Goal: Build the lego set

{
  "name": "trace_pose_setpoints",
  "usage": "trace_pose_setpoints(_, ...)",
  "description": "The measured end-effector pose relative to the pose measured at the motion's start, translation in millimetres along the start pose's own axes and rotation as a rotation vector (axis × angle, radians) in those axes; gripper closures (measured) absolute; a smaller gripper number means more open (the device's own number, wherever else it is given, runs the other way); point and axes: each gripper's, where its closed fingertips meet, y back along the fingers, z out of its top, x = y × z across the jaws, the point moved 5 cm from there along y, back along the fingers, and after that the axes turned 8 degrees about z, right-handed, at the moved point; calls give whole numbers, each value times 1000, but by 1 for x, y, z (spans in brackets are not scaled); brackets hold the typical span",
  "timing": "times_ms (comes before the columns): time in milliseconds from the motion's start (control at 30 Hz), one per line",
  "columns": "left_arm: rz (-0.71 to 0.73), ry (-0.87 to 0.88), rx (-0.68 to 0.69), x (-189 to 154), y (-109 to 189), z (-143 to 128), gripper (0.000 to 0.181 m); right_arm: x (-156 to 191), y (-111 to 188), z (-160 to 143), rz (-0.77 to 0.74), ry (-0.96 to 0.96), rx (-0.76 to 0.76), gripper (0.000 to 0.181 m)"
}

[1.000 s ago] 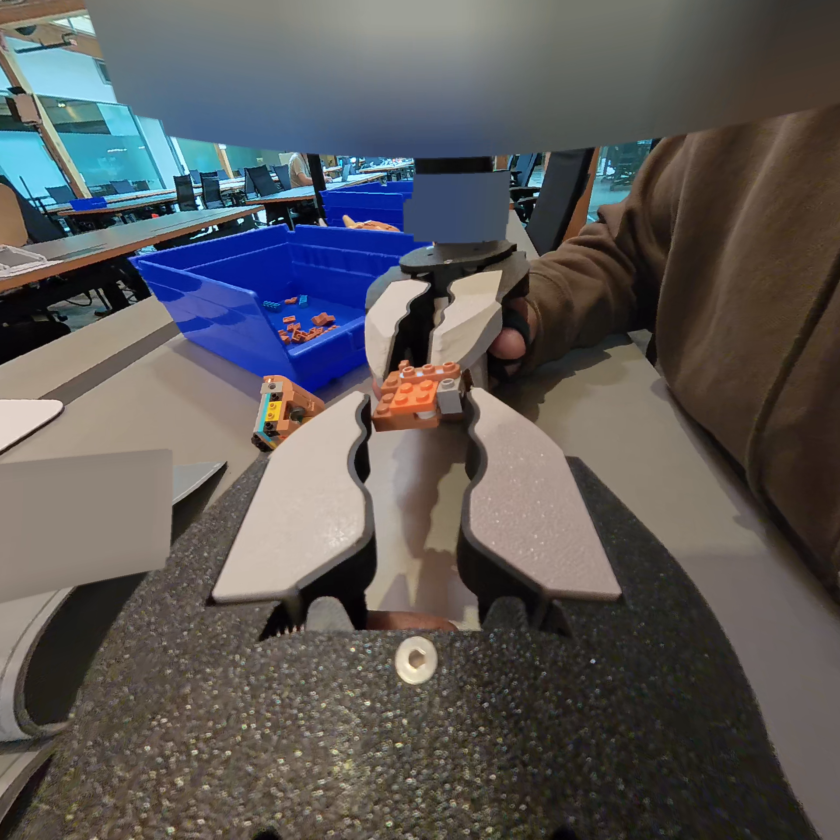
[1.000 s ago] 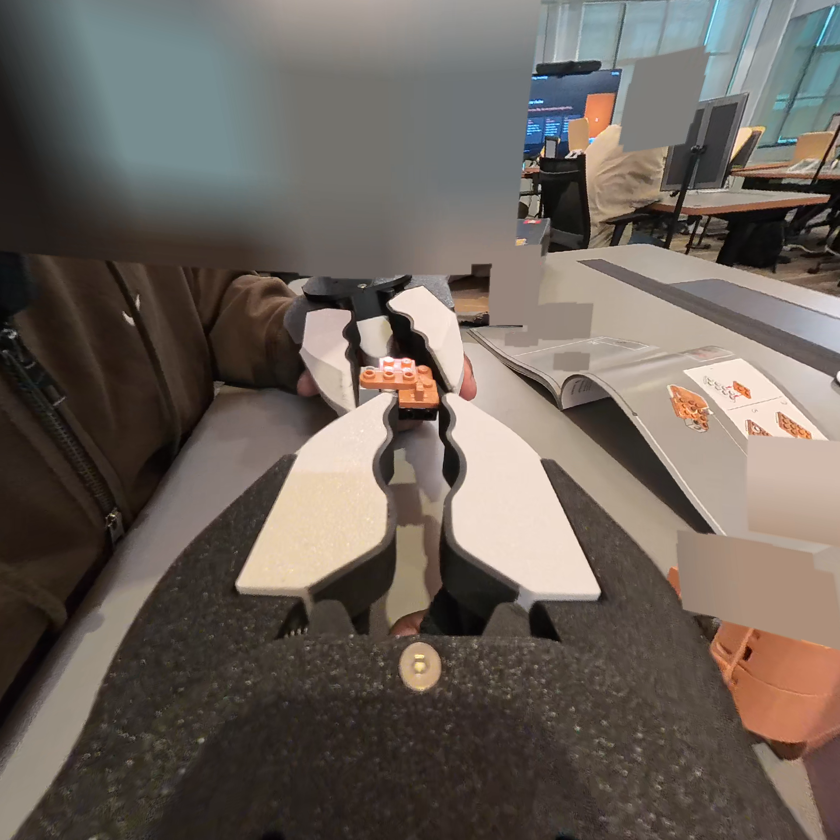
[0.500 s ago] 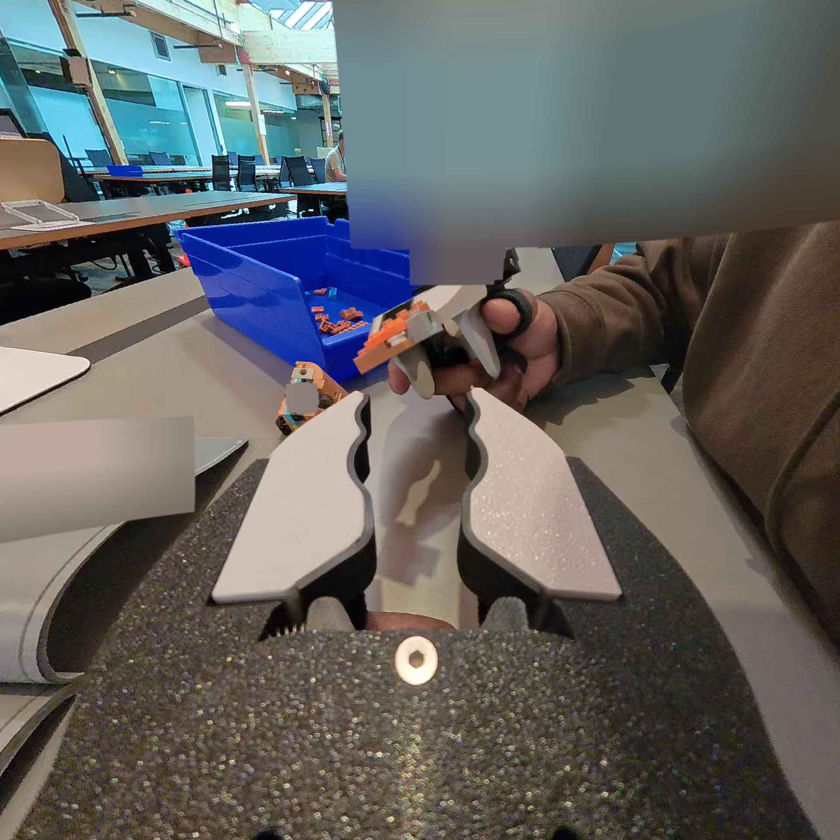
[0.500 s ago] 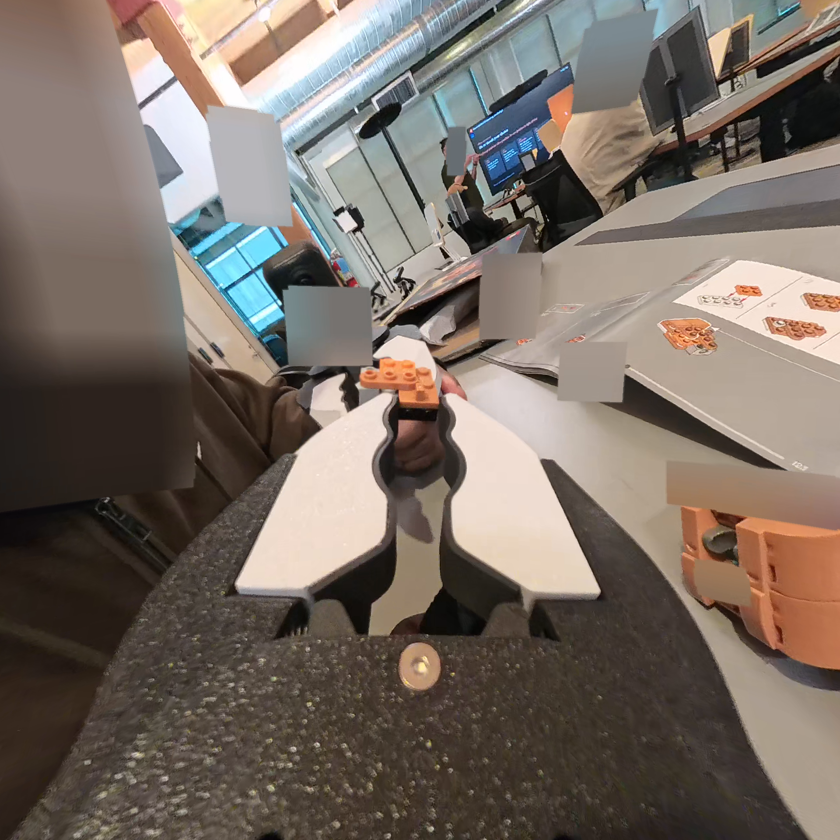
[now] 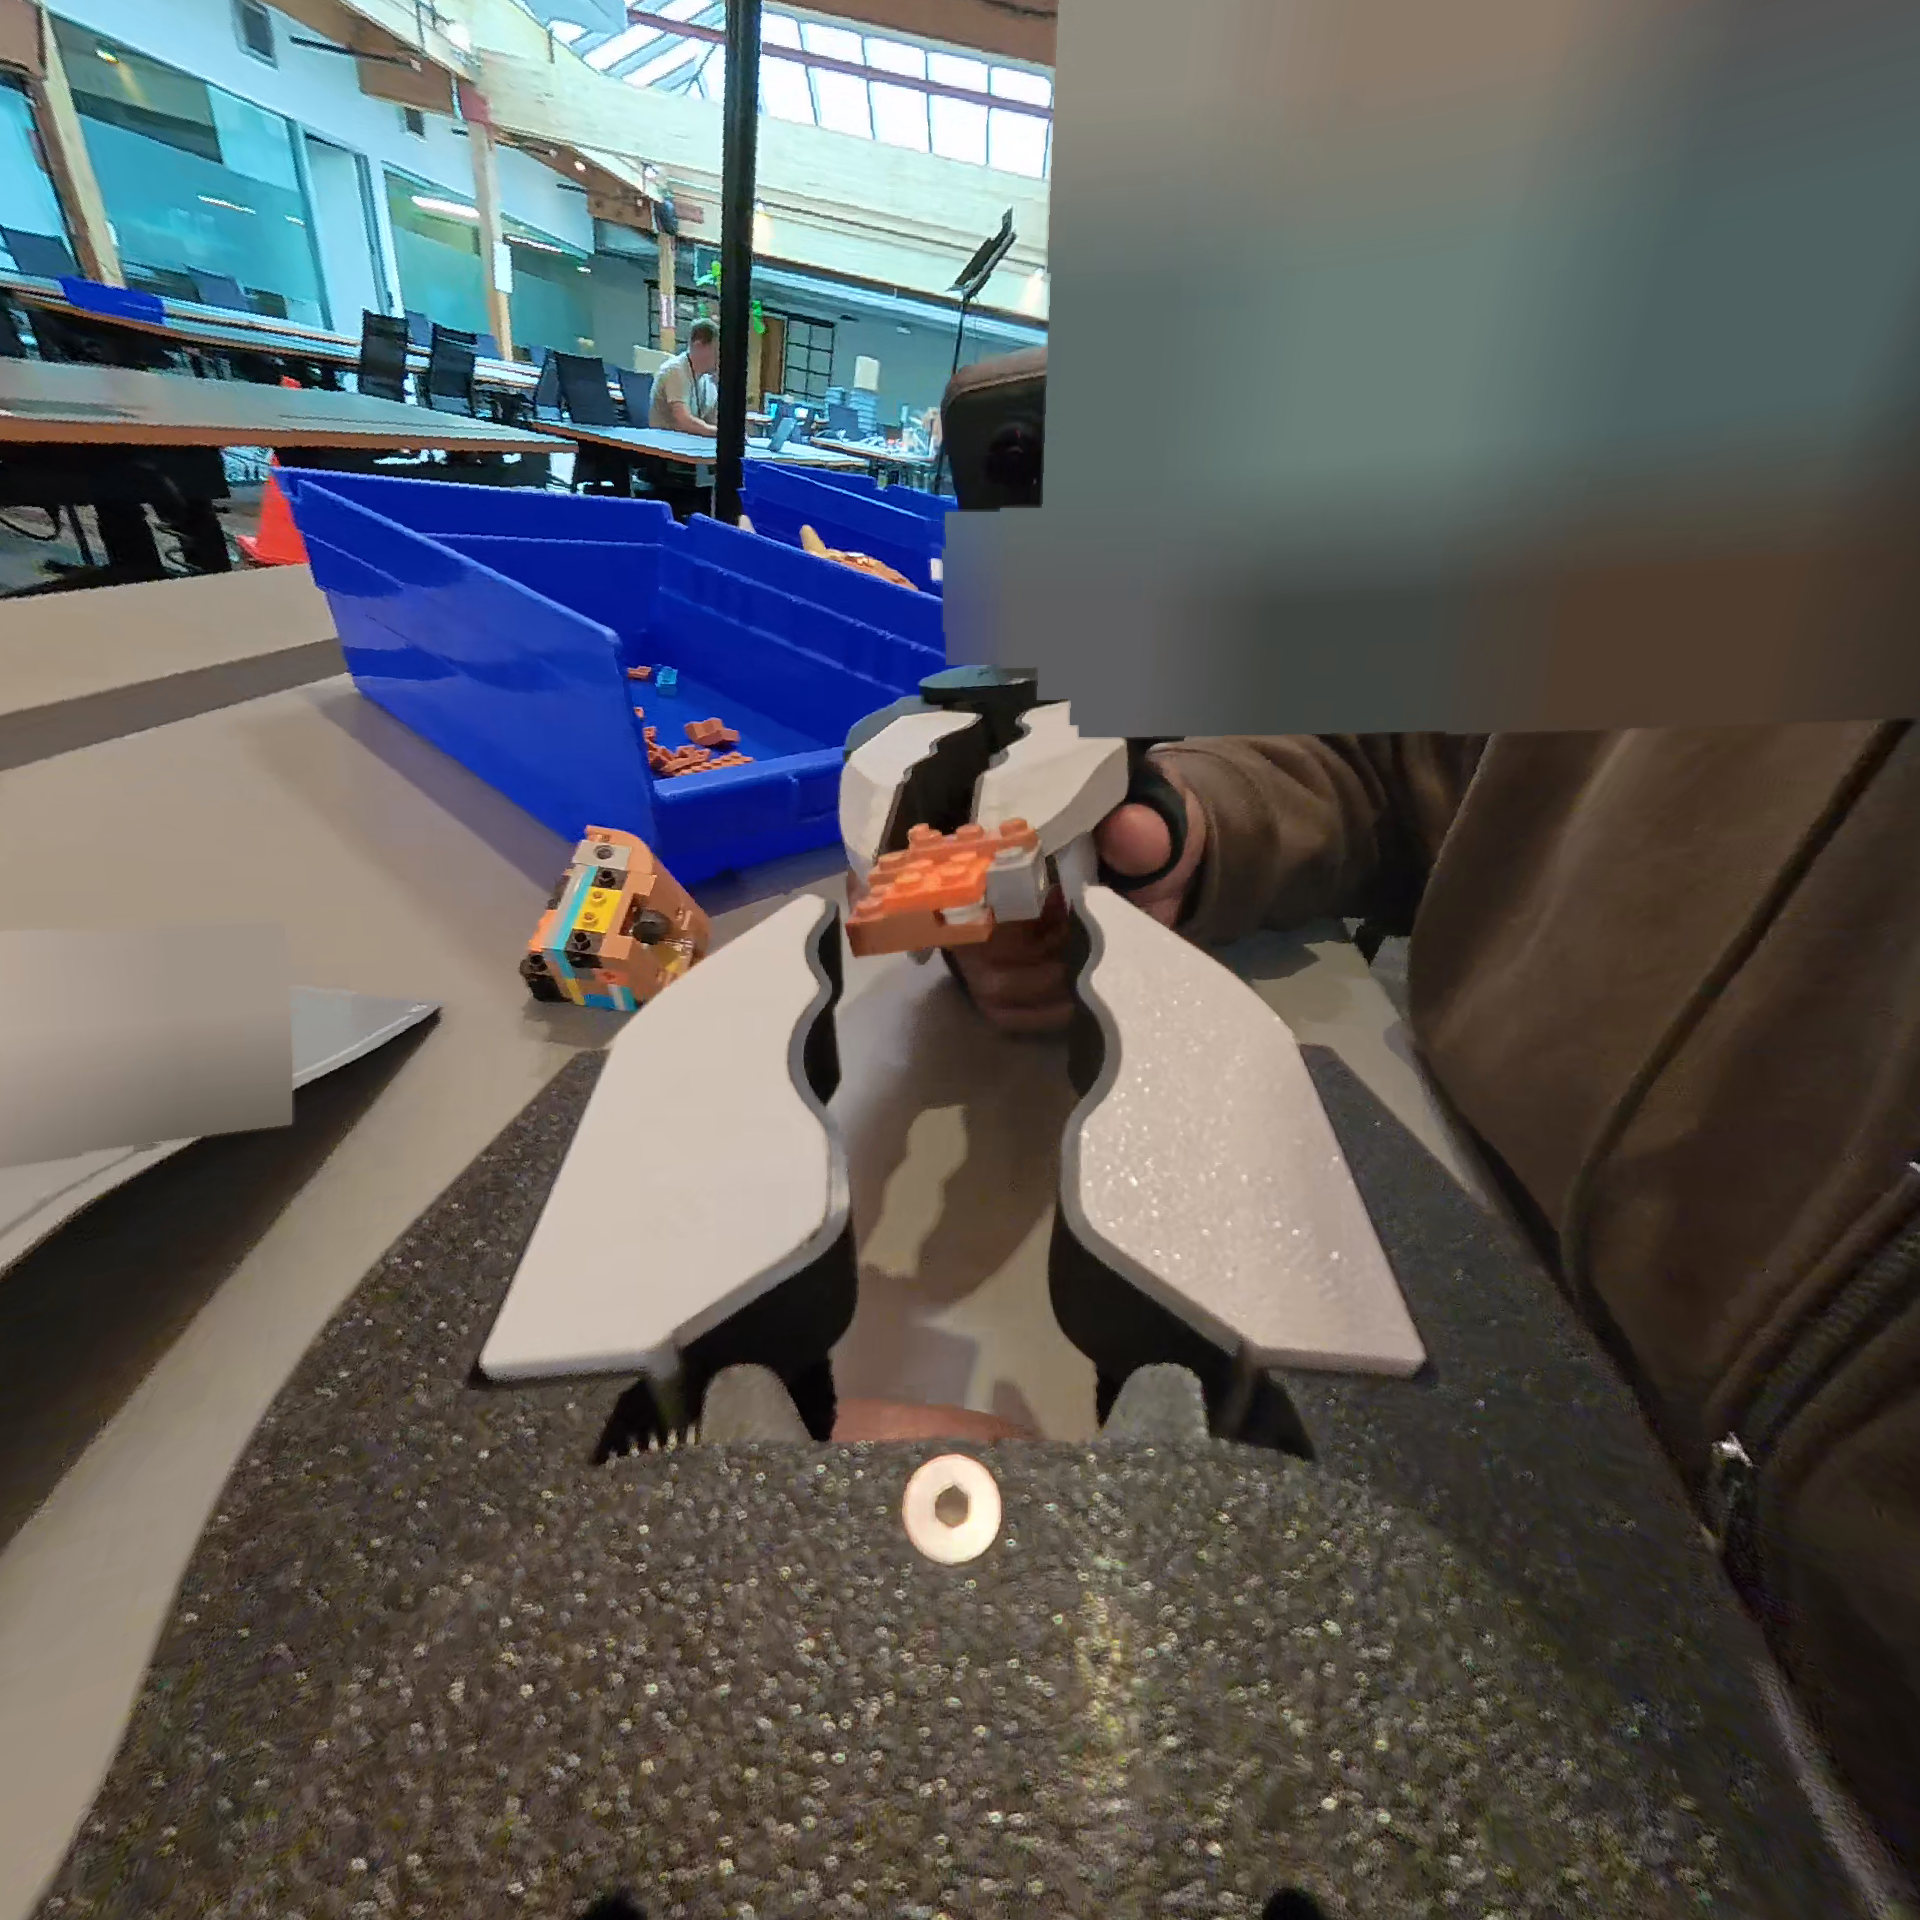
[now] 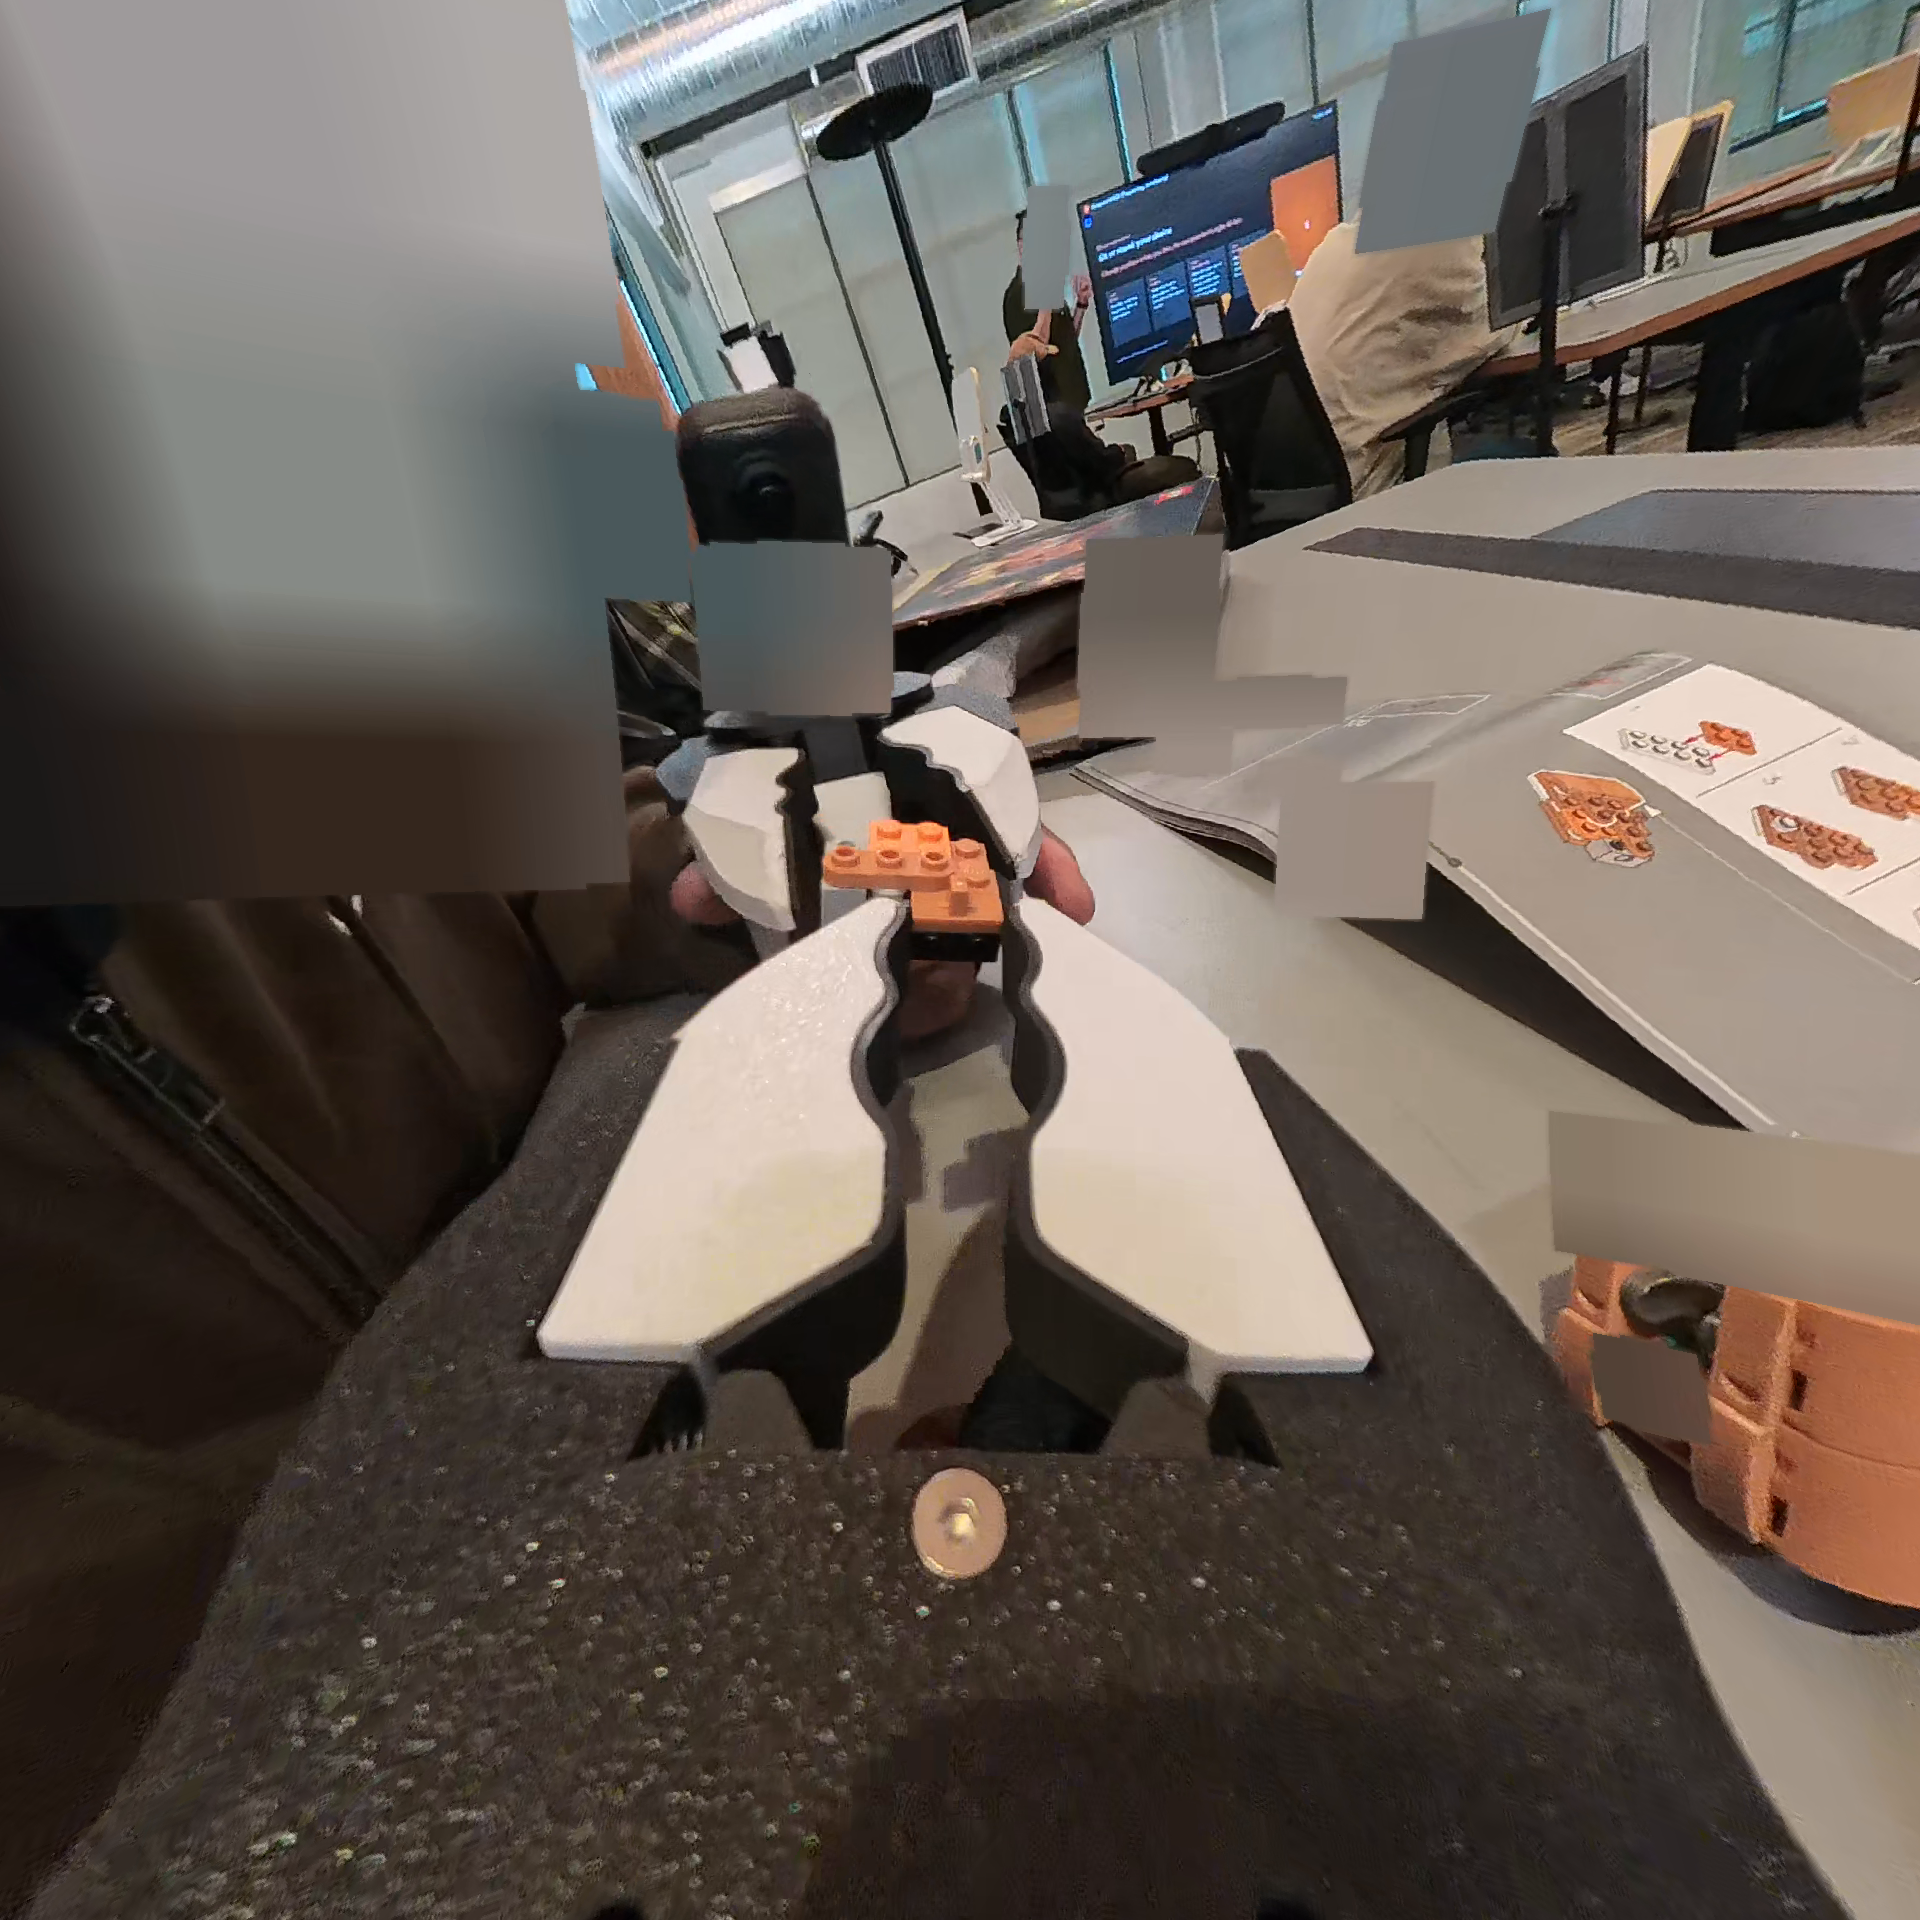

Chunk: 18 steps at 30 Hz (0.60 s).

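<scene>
While the orange brick piece (image 6: pixel 920 871) is pinched by the right gripper (image 6: pixel 951 930) above the counter (image 5: pixel 312 831) | left gripper (image 5: pixel 951 925) jaws parted, empty, facing | piece best kept level; manual (image 6: pixel 1662 831) to be checked.

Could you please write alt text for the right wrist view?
The right gripper holds an orange lego piece above a grey table, facing the open left gripper. An open instruction booklet lies to the right.
</scene>
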Motion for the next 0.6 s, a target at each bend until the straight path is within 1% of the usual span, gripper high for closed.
trace_pose_setpoints(133,-7,10,8,0,-1,-1,140,2,-1,-1,-6,36,18,165)
trace_pose_setpoints(300,-14,9,27,-2,-2,-2,141,3,-2,-2,-4,45,24,165)
trace_pose_setpoints(367,-11,17,32,-1,-2,-3,144,4,-2,-2,0,51,24,165)
trace_pose_setpoints(600,-29,28,32,-2,-1,-3,145,5,-3,-2,4,69,24,164)
